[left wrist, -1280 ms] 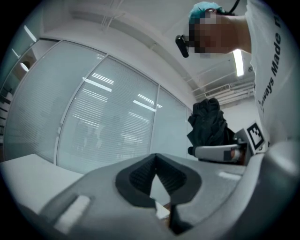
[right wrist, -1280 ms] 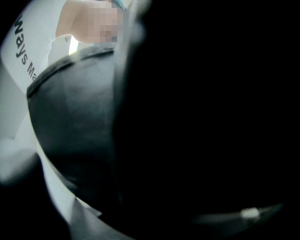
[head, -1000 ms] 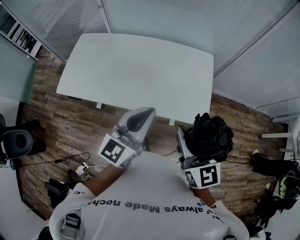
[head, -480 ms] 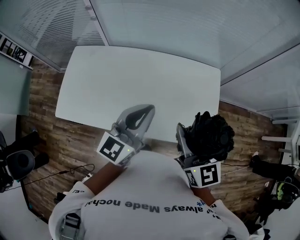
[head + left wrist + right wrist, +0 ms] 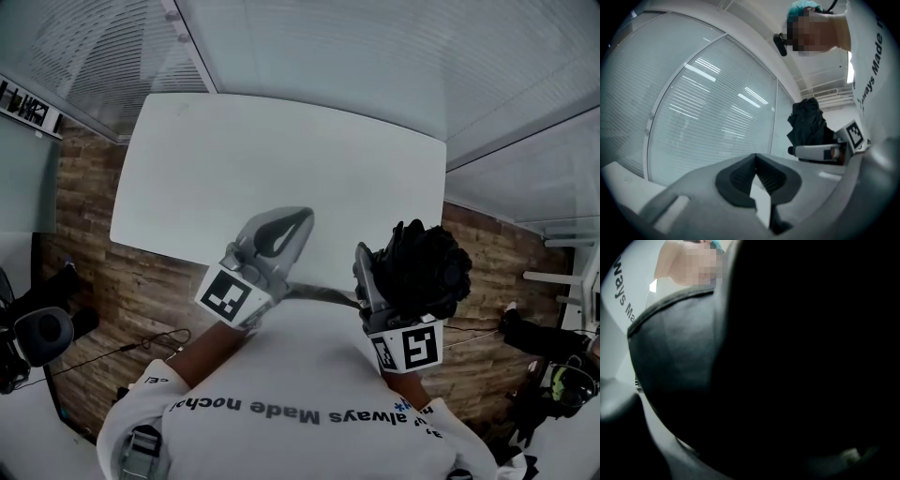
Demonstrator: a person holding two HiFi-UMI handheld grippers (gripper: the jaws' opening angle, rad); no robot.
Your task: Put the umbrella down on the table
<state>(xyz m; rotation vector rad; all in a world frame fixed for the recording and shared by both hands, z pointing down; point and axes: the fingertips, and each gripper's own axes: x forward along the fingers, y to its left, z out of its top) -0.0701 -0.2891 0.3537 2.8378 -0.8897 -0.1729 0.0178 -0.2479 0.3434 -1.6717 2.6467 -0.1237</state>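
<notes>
A black folded umbrella [image 5: 427, 267] bunches up in my right gripper [image 5: 392, 262], which is shut on it at the near right edge of the white table [image 5: 262, 159]. Its dark fabric [image 5: 787, 357] fills the right gripper view and hides the jaws there. My left gripper [image 5: 298, 220] reaches over the table's near edge, shut, with nothing in it. In the left gripper view its tips [image 5: 755, 158] meet, and the umbrella [image 5: 808, 124] shows off to the right, above the right gripper's finger [image 5: 813, 151].
Glass partitions with blinds [image 5: 112, 47] stand behind and beside the table. Wood floor [image 5: 103, 281] surrounds it. An office chair [image 5: 42, 333] and cables [image 5: 141, 342] sit at the left, and dark gear [image 5: 544, 337] lies at the right.
The table has come nearer in the head view. Both grippers, first over the floor, now reach over its near edge. The umbrella stays in the right gripper.
</notes>
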